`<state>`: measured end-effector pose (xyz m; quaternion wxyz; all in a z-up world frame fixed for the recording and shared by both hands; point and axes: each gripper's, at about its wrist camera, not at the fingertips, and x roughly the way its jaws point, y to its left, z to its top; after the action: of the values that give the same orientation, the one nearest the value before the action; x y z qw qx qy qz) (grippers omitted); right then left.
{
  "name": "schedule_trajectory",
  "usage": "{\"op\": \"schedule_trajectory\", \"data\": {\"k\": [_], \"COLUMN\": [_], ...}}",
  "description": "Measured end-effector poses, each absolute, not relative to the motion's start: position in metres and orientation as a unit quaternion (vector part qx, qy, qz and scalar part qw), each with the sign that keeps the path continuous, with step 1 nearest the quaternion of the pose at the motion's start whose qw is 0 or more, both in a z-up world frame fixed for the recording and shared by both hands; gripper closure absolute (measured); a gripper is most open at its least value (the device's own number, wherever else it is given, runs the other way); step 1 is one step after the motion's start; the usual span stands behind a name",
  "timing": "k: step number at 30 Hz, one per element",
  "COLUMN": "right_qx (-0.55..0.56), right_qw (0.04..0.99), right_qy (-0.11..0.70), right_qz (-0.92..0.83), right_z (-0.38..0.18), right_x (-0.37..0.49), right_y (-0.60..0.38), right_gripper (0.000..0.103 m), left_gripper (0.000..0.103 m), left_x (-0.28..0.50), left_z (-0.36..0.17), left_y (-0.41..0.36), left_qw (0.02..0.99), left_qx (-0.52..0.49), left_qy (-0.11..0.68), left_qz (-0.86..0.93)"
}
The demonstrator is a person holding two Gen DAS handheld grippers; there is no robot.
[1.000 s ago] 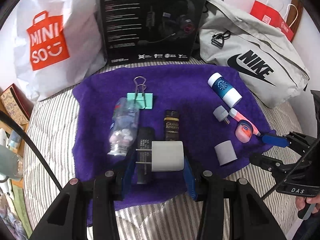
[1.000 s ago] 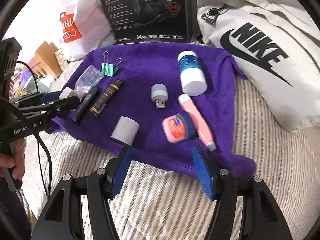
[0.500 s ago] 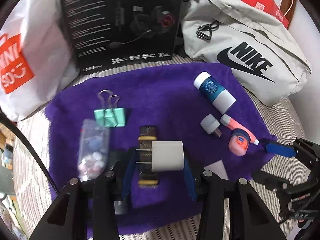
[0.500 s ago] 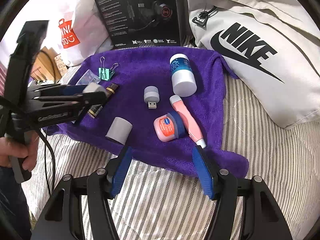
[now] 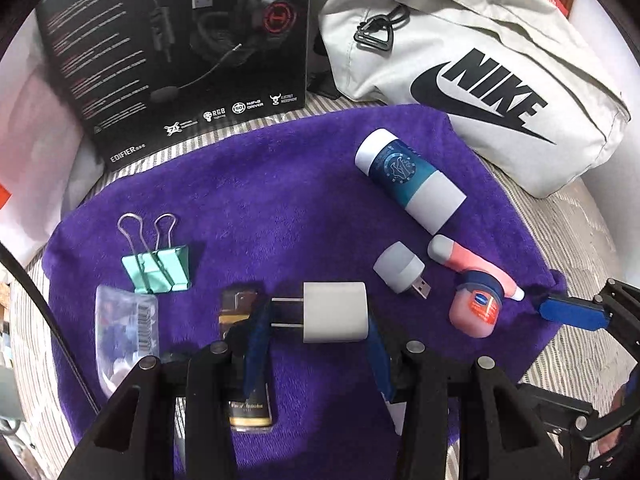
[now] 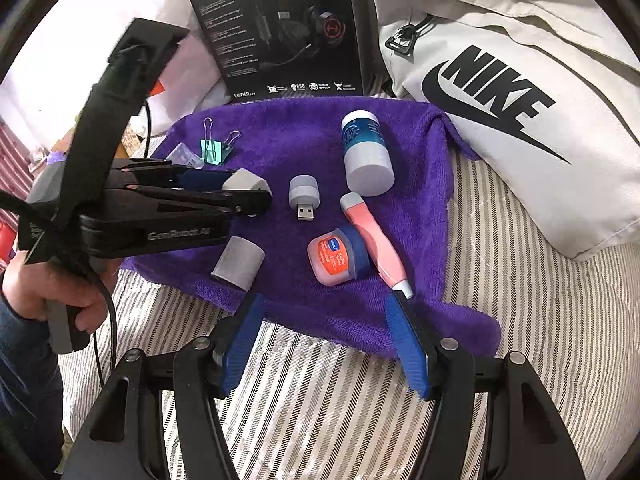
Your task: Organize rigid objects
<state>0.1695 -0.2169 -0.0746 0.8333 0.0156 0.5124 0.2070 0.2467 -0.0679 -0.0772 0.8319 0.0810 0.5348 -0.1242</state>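
Left hand-held gripper (image 5: 318, 316): clenched on the white cube-shaped wall charger (image 5: 335, 312), blue pads against its two flat sides, prongs pointing left. Carried clear above the purple plush towel (image 5: 280, 208), not resting on it (the side grip keeps the prongs free).

Right hand-held gripper (image 6: 326, 340): released, jaws wide and holding nothing, low at the towel's near edge over the striped bed cover (image 6: 520, 320). Judged to be waiting its turn.

Where the charger hangs: above the left-centre of the towel, near the black-and-gold flat tube (image 5: 244, 360), which lies partly under the left gripper.

Left group on towel: mint-green metal binder clip (image 5: 158, 266) and clear plastic packet with a barcode (image 5: 124, 332), just beside each other.

Right group on towel: blue-and-white cylindrical bottle (image 6: 366, 152) lying on its side; small grey USB plug light (image 6: 304, 196); pink pen-shaped tube with grey cap (image 6: 374, 240); little pink jar with dark blue lid (image 6: 338, 256), touching the pink tube.

Loose piece: grey cylinder cap (image 6: 239, 262) at the near edge, apart from both groups.

Backdrop: black headset box (image 5: 180, 52) and pale grey Nike bag (image 5: 480, 72) behind the towel, walling it off.

Judgement: the towel serves as the sorting ground; the charger looks mid-transfer, with open towel at the centre the likely place to set it down.
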Motion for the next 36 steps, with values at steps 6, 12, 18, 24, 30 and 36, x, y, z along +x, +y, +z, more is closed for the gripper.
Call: {"op": "schedule_trajectory", "data": {"k": [6,12,18,24,30,36], "right_qx": [0.011,0.007,0.021,0.034,0.041,0.043], "right_qw": [0.835,0.837,0.839,0.840,0.842,0.845], "right_qy": [0.507,0.504,0.502,0.501,0.501,0.497], "right_qz": [0.213,0.214,0.208,0.204,0.197,0.192], "right_z": [-0.075,-0.073,-0.069,-0.063,-0.056,-0.046], "right_x": [0.168,0.167,0.164,0.158,0.146,0.132], "right_y": [-0.217,-0.218,-0.228,-0.236,-0.240,-0.239], "right_gripper": [0.040,0.040,0.040,0.040,0.040,0.040], "left_gripper": [0.060,0.056,0.047,0.045,0.044,0.041], "left_x": [0.250,0.254,0.249,0.244,0.230,0.210], "left_z": [-0.083,-0.086,-0.088,-0.082,-0.064,-0.050], "left_y": [-0.069,-0.064,-0.064,-0.060,-0.059,-0.062], "left_qw": [0.831,0.833,0.834,0.831,0.838,0.842], "left_qx": [0.083,0.068,0.062,0.040,0.031,0.038], "left_qy": [0.534,0.530,0.526,0.536,0.527,0.519], "left_qz": [-0.132,-0.146,-0.151,-0.144,-0.140,-0.142]}}
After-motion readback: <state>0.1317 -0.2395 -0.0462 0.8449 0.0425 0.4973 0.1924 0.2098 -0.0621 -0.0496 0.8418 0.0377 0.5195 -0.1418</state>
